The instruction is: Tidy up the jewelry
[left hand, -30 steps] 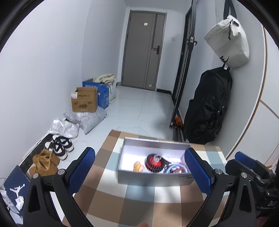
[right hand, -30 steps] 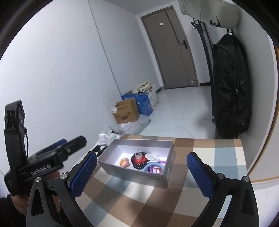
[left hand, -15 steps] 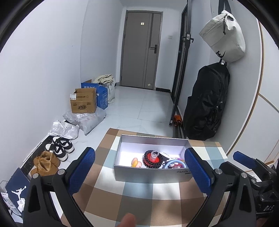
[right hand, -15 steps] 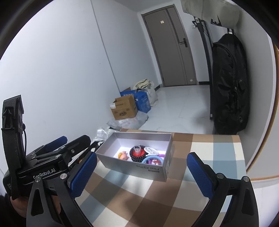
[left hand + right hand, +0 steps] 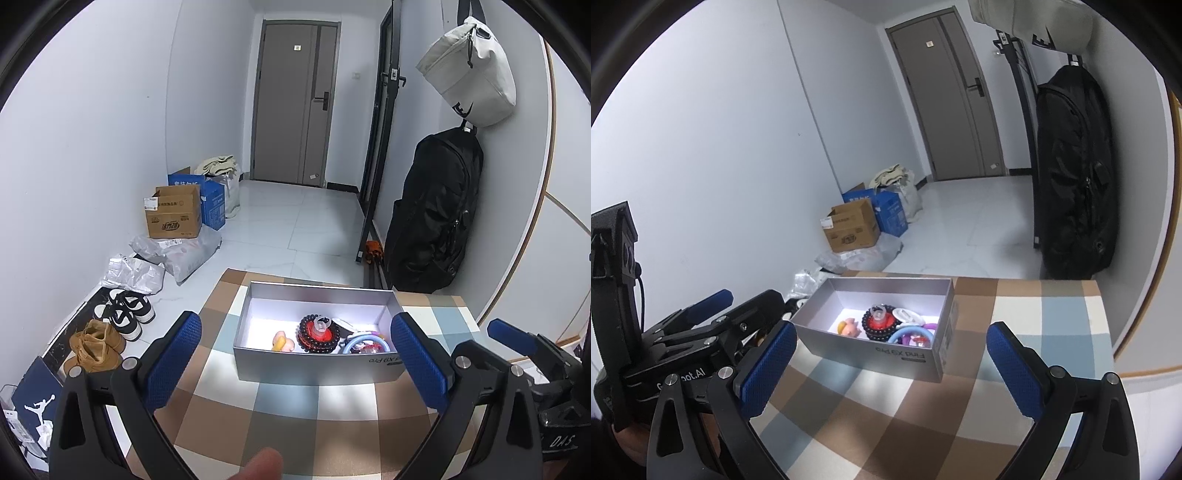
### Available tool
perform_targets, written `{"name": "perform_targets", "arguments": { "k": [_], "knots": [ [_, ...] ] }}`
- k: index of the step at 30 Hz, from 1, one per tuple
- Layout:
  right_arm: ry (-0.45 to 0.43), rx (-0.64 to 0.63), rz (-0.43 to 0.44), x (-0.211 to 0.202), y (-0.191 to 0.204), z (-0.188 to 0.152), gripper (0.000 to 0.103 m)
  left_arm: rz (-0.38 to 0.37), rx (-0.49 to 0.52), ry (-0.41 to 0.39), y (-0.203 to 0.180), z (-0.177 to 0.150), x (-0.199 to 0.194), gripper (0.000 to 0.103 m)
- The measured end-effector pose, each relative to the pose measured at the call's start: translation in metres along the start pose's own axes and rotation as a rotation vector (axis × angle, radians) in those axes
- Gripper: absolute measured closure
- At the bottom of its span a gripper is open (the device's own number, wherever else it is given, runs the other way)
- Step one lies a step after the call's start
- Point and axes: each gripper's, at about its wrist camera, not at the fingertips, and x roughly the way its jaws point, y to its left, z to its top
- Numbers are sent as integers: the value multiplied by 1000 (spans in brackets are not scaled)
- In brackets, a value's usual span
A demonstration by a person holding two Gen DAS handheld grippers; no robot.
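left gripper jaws wide, nothing between them | we see grey box on checked cloth just ahead | inside: dark bead bracelet around a red piece, orange toy to its left, blue ring to its right | right gripper at right edge

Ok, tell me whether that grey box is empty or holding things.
Holding things: the lidless grey box contains a dark bead bracelet and a blue ring.

A home entrance hall: a grey front door with a lever lock at the end of white floor tiles, sneakers and tan boots along the wall, taped cardboard delivery boxes, a black backpack hanging below a beige sling bag.
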Motion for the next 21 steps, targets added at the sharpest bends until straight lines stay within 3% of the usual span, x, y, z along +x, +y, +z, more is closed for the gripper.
{"name": "perform_targets", "arguments": {
  "k": [21],
  "knots": [
    [5,-6,0,-1,0,-3,0,-3,1,30,0,-2,6,3]
  ]
}}
